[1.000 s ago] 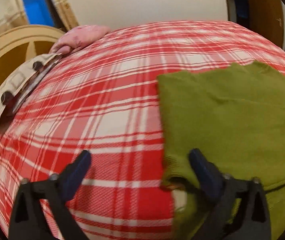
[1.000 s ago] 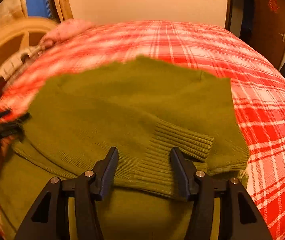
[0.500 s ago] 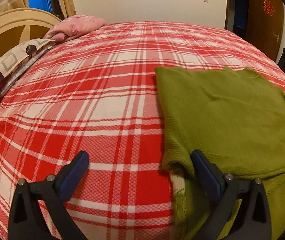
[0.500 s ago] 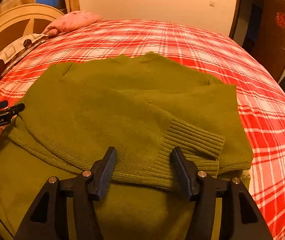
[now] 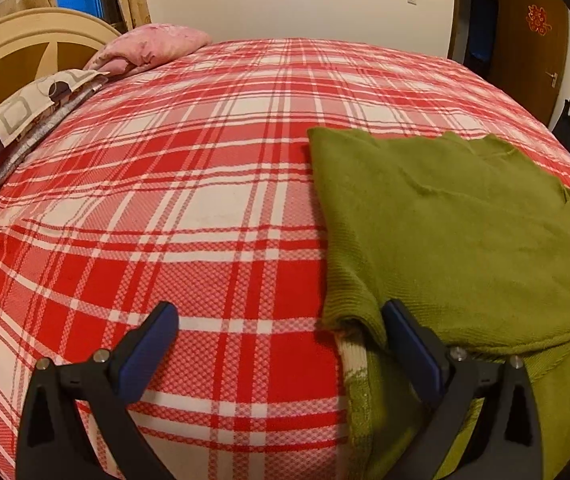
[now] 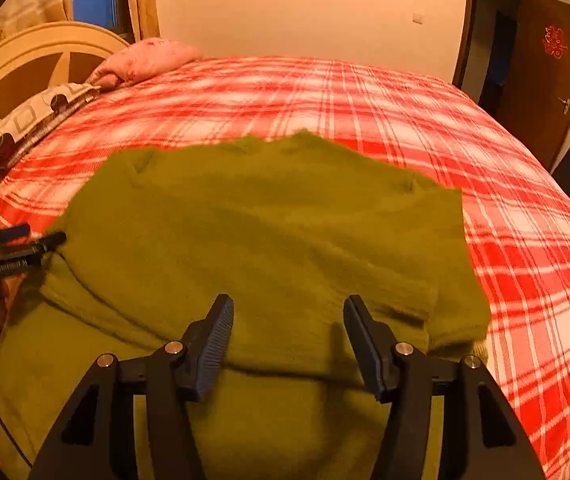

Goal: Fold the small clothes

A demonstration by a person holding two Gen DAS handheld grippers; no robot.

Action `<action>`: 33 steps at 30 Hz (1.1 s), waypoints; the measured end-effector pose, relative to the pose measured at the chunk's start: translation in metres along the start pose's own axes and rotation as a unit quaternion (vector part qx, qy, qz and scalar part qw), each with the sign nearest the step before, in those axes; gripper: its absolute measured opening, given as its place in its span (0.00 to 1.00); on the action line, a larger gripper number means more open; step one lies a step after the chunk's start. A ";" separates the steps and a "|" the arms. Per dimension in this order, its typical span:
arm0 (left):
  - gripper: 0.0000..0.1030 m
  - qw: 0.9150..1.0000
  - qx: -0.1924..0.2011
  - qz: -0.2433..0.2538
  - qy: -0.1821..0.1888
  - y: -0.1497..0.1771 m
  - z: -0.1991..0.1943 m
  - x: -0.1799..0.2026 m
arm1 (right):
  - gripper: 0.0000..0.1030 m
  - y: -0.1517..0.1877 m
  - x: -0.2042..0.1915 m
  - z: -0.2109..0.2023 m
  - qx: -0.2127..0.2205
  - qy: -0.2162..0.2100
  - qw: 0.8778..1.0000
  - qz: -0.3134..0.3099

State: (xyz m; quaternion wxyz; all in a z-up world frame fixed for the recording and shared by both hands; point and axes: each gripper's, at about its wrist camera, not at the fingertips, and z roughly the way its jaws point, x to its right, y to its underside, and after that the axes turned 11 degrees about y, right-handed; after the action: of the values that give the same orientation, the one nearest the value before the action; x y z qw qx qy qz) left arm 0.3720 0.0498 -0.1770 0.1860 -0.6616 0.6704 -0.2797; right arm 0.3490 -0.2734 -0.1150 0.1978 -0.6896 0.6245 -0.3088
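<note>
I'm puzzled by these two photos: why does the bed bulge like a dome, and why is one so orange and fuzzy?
Left wrist view: the fisheye lens bows the plaid bedspread, but it is sharp and evenly lit. Right wrist view: an orange cast tints the wall, and the green sweater is smeared by motion blur.

A: What's on the bed (image 5: 189, 184)?
B: Red & white plaid cover. Green sweater (image 5: 457, 232) lies folded on the near right part.
A: Anything else?
B: Far left: pink pillow (image 5: 153, 46), w/ a circle-patterned pillow (image 5: 25, 114) just nearer along the left edge, by the headboard (image 5: 17, 60).
</note>
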 end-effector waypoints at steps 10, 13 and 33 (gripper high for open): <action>1.00 1.000 0.002 0.001 0.000 0.000 0.000 0.000 | 0.56 -0.008 0.016 0.042 -0.026 0.008 0.999 0.021; 1.00 1.000 0.005 0.003 -0.003 0.001 -0.003 0.001 | 0.56 -0.006 0.016 0.037 -0.026 0.024 0.999 0.008; 1.00 0.999 0.026 0.024 -0.012 0.002 -0.022 0.010 | 0.56 -0.001 0.072 0.042 -0.030 0.080 0.995 0.058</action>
State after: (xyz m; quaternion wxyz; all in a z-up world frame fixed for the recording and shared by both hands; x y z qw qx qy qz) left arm 0.3566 0.0431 -0.1602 0.2181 -0.6434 0.6763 -0.2846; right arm 0.3798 -0.3487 -0.1321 0.1439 -0.6308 0.6865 -0.3318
